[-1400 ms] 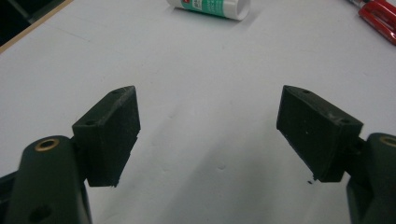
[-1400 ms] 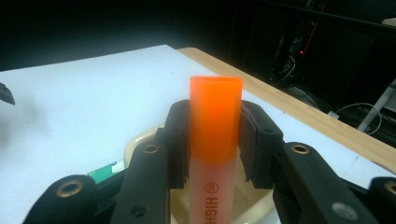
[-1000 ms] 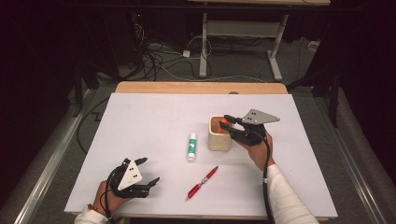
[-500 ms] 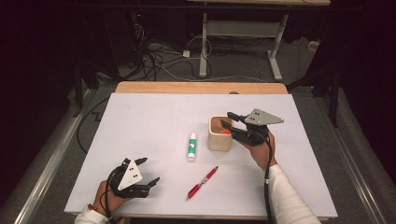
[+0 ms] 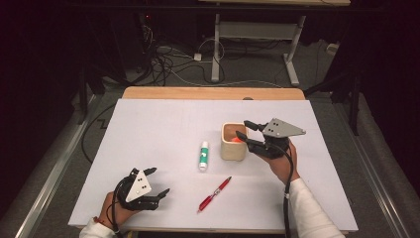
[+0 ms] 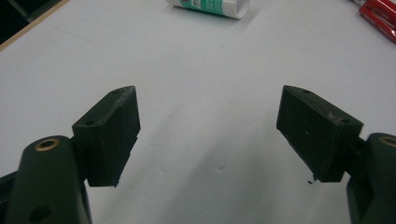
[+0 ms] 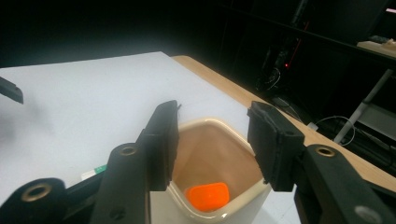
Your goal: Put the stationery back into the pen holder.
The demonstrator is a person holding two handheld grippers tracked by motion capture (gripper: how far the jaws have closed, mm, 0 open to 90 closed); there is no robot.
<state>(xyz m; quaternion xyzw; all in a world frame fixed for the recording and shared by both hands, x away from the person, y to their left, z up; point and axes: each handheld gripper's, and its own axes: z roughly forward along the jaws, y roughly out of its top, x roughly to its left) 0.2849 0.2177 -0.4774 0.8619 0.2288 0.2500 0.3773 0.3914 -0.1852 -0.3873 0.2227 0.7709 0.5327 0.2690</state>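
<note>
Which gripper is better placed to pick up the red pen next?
Left. The open left gripper rests nearer the red pen; the open right gripper is over the beige square cup.

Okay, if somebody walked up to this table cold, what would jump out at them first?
Probably the right tool, held open right over the cream cup near the middle of the white table, with a bright orange piece lying at the cup's bottom. Next, the green-and-white glue stick just left of the cup and the red pen lying nearer the person. The left tool rests open at the near left corner.
</note>
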